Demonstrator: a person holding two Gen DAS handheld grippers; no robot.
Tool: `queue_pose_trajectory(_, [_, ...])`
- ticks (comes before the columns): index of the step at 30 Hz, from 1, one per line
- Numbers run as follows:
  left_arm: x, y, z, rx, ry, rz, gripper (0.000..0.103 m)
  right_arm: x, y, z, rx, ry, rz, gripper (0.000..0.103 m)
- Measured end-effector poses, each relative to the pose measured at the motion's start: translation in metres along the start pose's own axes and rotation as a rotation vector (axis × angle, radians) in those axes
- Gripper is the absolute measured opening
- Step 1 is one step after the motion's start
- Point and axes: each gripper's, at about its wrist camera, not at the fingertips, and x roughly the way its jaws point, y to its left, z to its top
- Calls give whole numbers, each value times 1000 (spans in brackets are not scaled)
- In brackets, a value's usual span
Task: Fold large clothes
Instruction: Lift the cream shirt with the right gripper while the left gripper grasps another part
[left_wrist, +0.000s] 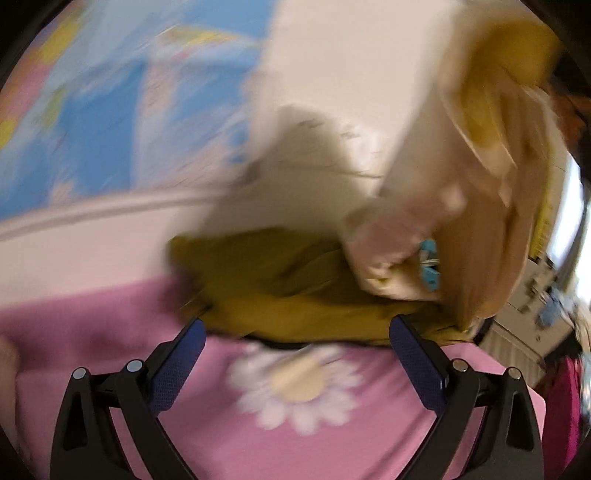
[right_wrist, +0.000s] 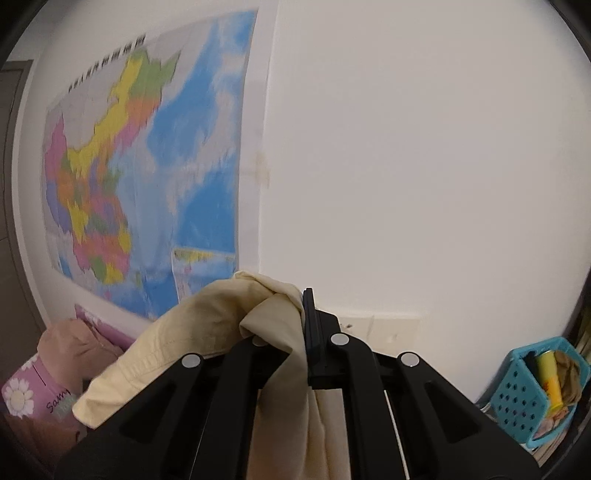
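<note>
In the right wrist view my right gripper (right_wrist: 302, 308) is shut on a cream garment (right_wrist: 192, 332). It is raised in front of the white wall, and the cloth drapes over the left finger and hangs below. The blurred left wrist view shows my left gripper (left_wrist: 297, 334) open, its blue pads (left_wrist: 184, 362) wide apart with nothing between them. Just past its tips a mustard-yellow garment (left_wrist: 291, 291) lies on the pink daisy bedsheet (left_wrist: 295, 384). At the right of that view the cream garment (left_wrist: 413, 206) is lifted, its yellow inside showing higher up.
A coloured map (right_wrist: 147, 166) hangs on the white wall (right_wrist: 406, 166). A teal basket (right_wrist: 524, 395) with small items stands at the right. A tan garment (right_wrist: 70, 343) rests on the pink bedding (right_wrist: 22, 395) at the left. Shelving (left_wrist: 528, 314) appears at the right of the left wrist view.
</note>
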Motion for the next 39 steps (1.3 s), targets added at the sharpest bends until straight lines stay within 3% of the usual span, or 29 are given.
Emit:
queue_pose_trajectory(4, [7, -21, 14, 78, -54, -93, 96, -45, -8, 16, 8, -66, -12, 4])
queue_pose_trajectory(11, [56, -48, 44, 103, -132, -148, 96, -99, -14, 22, 7, -145, -24, 4])
queue_pose_trajectory(12, [63, -50, 47, 101, -140, -151, 91, -104, -15, 22, 7, -146, -24, 3])
queue_pose_trajectory(13, [67, -52, 50, 113, -155, -163, 65, -110, -17, 21, 9, -147, -31, 3])
queue_pose_trajectory(14, [71, -53, 53, 121, -136, -197, 23, -117, -18, 19, 10, -147, -43, 3])
queue_pose_trajectory(15, [74, -51, 57, 109, -105, -224, 4, -122, -19, 17, 11, -145, -49, 3])
queue_pose_trajectory(17, [64, -41, 71, 52, -96, -279, 2, -135, -22, 15, 15, -154, -65, 3])
queue_pose_trajectory(18, [58, -39, 77, 46, -109, -270, 2, -149, -24, 15, 26, -172, -63, 3])
queue_pose_trajectory(23, [-22, -3, 130, -8, -302, -253, 2, -227, -28, 24, 35, -291, -72, 3])
queue_pose_trajectory(28, [-131, 39, 173, -28, -433, -209, 2, -289, -10, 19, 18, -308, -84, 3])
queue_pose_trajectory(31, [-194, 55, 179, -12, -492, -111, 2, -312, 9, 6, -12, -296, -61, 3])
queue_pose_trajectory(33, [-242, 69, 179, -2, -518, -57, 2, -326, 21, -7, -3, -295, 0, 3])
queue_pose_trajectory(35, [-282, 70, 174, 15, -545, 3, 2, -333, 31, -18, 8, -296, 60, 3])
queue_pose_trajectory(36, [-303, 47, 168, 29, -559, 35, 2, -336, 36, -24, 13, -299, 94, 3])
queue_pose_trajectory(38, [-349, 39, 161, 45, -583, 110, 2, -340, 47, -34, 21, -297, 137, 3])
queue_pose_trajectory(39, [-364, 11, 153, 53, -595, 150, 2, -343, 55, -41, 28, -300, 179, 3])
